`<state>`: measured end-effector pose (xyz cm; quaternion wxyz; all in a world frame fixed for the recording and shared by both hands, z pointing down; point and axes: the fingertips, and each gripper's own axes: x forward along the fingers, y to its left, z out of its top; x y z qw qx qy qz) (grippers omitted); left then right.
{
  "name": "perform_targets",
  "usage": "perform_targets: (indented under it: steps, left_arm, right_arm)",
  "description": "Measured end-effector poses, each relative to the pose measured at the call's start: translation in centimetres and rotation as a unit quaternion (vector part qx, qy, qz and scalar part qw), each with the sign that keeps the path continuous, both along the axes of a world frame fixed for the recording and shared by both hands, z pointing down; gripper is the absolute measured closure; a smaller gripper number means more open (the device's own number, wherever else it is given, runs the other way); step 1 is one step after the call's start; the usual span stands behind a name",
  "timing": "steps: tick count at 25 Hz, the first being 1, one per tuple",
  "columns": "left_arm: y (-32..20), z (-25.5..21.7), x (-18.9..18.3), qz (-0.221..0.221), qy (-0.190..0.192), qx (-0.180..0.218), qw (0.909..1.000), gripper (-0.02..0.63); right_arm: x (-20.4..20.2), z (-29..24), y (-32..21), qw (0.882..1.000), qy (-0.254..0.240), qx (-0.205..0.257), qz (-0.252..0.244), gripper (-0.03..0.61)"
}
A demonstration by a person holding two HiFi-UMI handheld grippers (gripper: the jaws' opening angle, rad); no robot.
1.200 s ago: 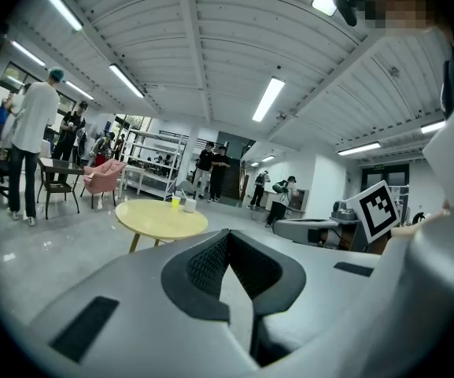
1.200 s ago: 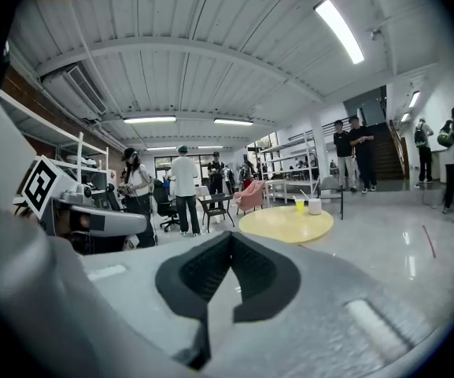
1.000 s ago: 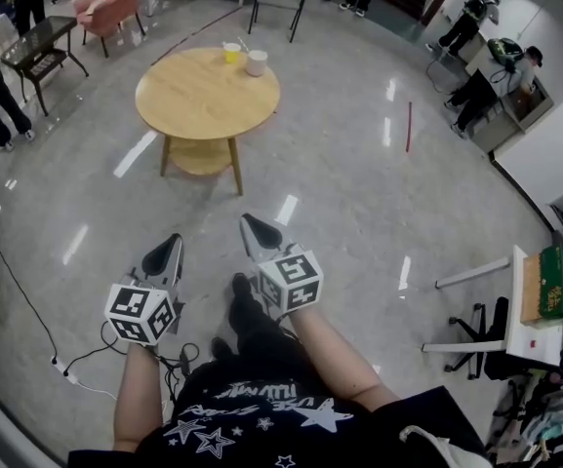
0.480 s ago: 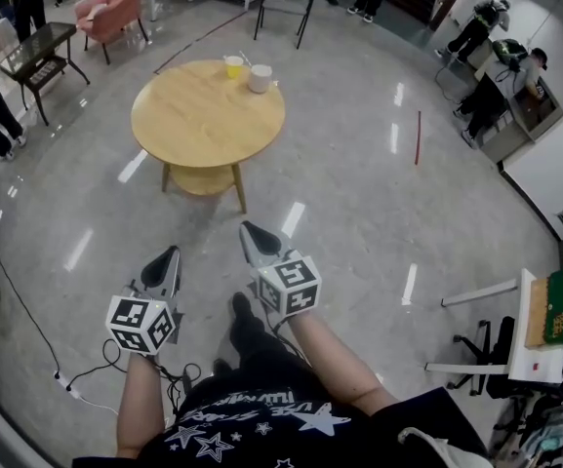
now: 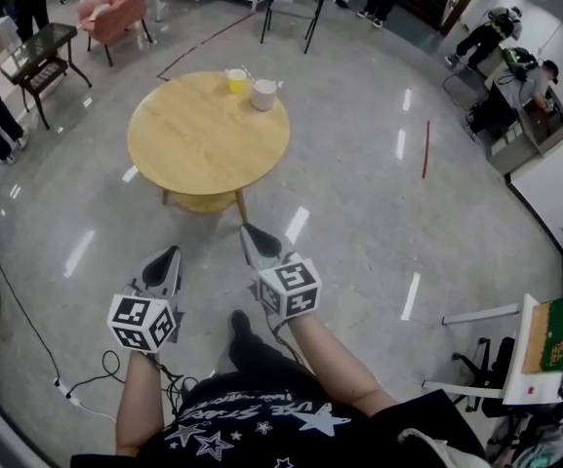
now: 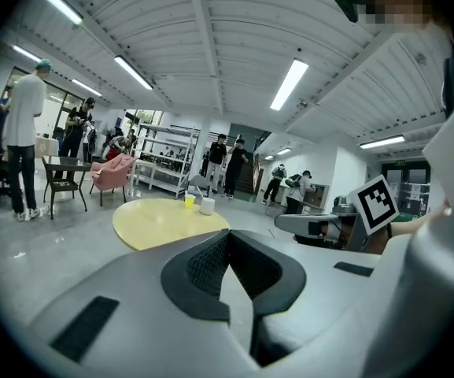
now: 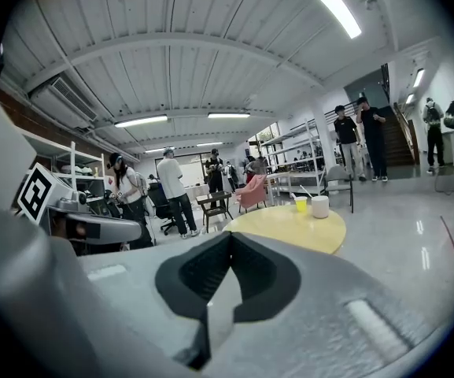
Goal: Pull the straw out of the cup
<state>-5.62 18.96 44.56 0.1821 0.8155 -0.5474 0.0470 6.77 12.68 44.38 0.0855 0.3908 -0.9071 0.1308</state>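
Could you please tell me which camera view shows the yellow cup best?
The head view: the yellow cup stands unobstructed on the round table, near its far edge, beside a white cup. Both gripper views show it small, distant and side-on.

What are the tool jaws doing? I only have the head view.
Observer: The left tool is shut, with nothing between its jaws.
Operator: And the other?
Observer: The right tool is shut too, and empty.
Operator: What's overhead?
Observer: A ribbed white ceiling with lit strip lights.
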Motion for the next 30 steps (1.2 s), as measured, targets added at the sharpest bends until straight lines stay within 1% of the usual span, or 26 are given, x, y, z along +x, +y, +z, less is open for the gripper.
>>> perform_targets:
  steps: [9, 17, 23, 30]
  left_arm:
    - [-4.8, -1.2, 0.2, -0.019, -0.009, 0.006, 0.9998, 0.607]
    - [-8.0, -1.5, 2.2, -0.033, -0.012, 0.016, 0.9993, 0.607]
    - [-9.0, -1.4, 2.5, -0.034, -0.016, 0.018, 0.9991, 0.607]
    - [-11.0, -0.9, 1.9, -0.035, -0.012, 0.011, 0.9992, 0.607]
  right_arm:
    - [0.3, 0.0, -4.7, 1.000, -0.005, -0.005, -0.021, 0.578]
    - [1.4, 0.4, -8.1, 0.999, -0.004, 0.002, -0.046, 0.578]
    - [1.7, 0.7, -9.2, 0.999, -0.003, 0.001, -0.050, 0.578]
    - [1.8, 1.0, -11.0, 0.999, 0.009, -0.002, -0.048, 0.578]
